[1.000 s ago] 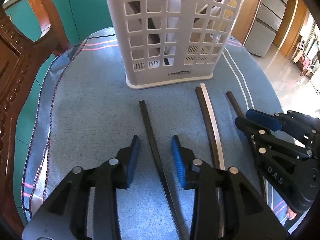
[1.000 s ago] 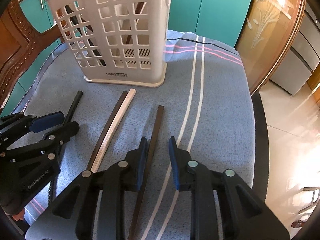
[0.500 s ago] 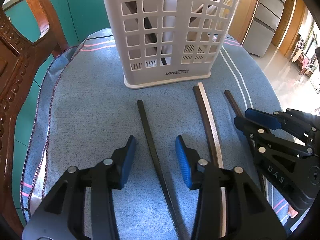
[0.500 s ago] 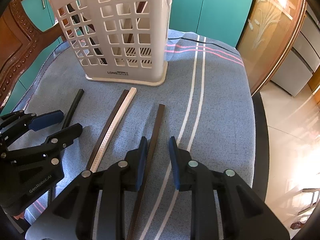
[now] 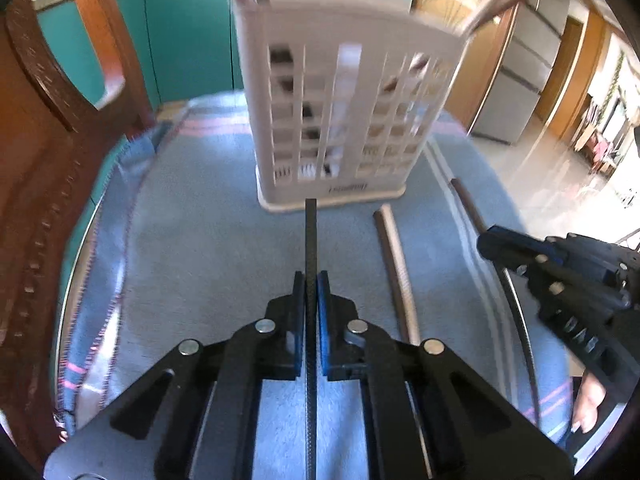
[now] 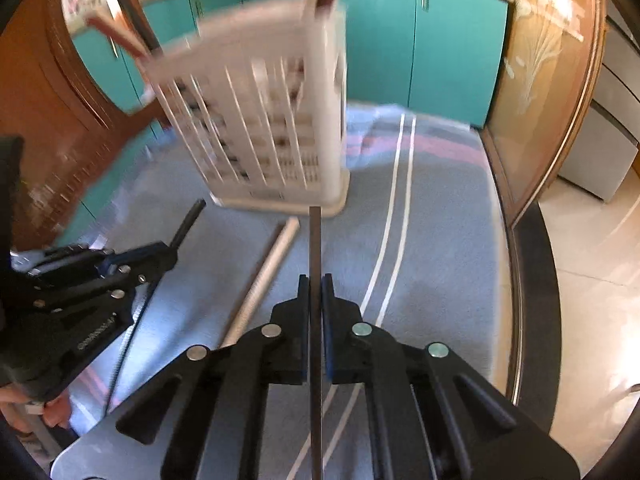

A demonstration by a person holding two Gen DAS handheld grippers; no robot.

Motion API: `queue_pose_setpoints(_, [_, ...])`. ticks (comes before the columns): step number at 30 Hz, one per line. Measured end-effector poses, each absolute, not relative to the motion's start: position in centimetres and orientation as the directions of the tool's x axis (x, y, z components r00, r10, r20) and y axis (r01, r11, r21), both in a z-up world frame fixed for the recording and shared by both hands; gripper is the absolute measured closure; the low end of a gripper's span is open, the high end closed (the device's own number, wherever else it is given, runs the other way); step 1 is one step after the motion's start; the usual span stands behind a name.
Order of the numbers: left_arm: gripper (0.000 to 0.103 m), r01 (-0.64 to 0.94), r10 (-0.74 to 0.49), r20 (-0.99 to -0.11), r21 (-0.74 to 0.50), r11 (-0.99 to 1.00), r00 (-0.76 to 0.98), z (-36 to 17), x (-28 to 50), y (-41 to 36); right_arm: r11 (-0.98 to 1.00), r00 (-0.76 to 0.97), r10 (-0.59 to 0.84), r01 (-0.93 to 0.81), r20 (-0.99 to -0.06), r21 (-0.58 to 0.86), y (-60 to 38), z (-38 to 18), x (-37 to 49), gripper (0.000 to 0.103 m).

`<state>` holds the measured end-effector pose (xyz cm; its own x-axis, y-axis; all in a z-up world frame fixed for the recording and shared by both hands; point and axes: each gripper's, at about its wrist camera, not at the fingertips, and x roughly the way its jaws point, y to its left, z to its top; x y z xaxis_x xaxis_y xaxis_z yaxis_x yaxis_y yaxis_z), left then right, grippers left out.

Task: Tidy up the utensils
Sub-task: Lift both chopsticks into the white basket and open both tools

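My left gripper (image 5: 311, 280) is shut on a thin black stick (image 5: 311, 236) that points at the white slotted basket (image 5: 344, 120). In the right wrist view my right gripper (image 6: 316, 280) is shut on a thin dark brown stick (image 6: 315, 240), also aimed at the basket's (image 6: 272, 140) foot. Both sticks are raised off the cloth at the gripped end. A brown and a white stick (image 5: 394, 264) lie side by side on the cloth between the grippers. Several sticks stand in the basket. Each gripper shows in the other's view, the right gripper (image 5: 486, 238) and the left gripper (image 6: 170, 252).
A blue striped cloth (image 5: 192, 240) covers the round table. A carved wooden chair (image 5: 36, 160) stands close on the left. Teal cabinets (image 6: 440, 48) line the back. The table's right edge (image 6: 520, 280) drops to a tiled floor.
Both grippers have shut, the left on the black stick and the right on the dark brown stick. Both have lifted, and the basket now sits lower and smaller in view.
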<state>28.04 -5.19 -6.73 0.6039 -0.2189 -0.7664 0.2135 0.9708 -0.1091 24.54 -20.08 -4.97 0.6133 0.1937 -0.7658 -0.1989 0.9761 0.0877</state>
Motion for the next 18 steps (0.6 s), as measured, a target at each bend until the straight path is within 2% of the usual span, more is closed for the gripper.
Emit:
queue_pose_setpoints(6, [0.096, 0.228, -0.278, -0.641, -0.162, 0.960, 0.716, -0.2, 24.3, -3.0, 0.960, 0.726, 0.281, -0.203, -0.628, 0.195, -22.3, 0.9, 20.2, 0.096])
queue_pose_setpoints(11, [0.096, 0.247, -0.307, -0.549, -0.183, 0.952, 0.777, 4.6, 22.4, -2.3, 0.942, 0.769, 0.331, -0.231, -0.547, 0.245, -23.3, 5.1, 18.2, 0.096])
queue_pose_setpoints(15, [0.096, 0.265, -0.318, -0.478, -0.176, 0.948, 0.819, 8.9, 22.9, -2.4, 0.934, 0.813, 0.344, -0.245, -0.469, 0.261, -23.3, 9.4, 19.0, 0.096])
queue_pose_setpoints(18, [0.096, 0.281, -0.329, -0.392, -0.177, 0.943, 0.859, 13.6, 24.4, -2.1, 0.933, 0.850, 0.341, -0.253, -0.401, 0.257, -23.1, 12.8, 19.7, 0.096])
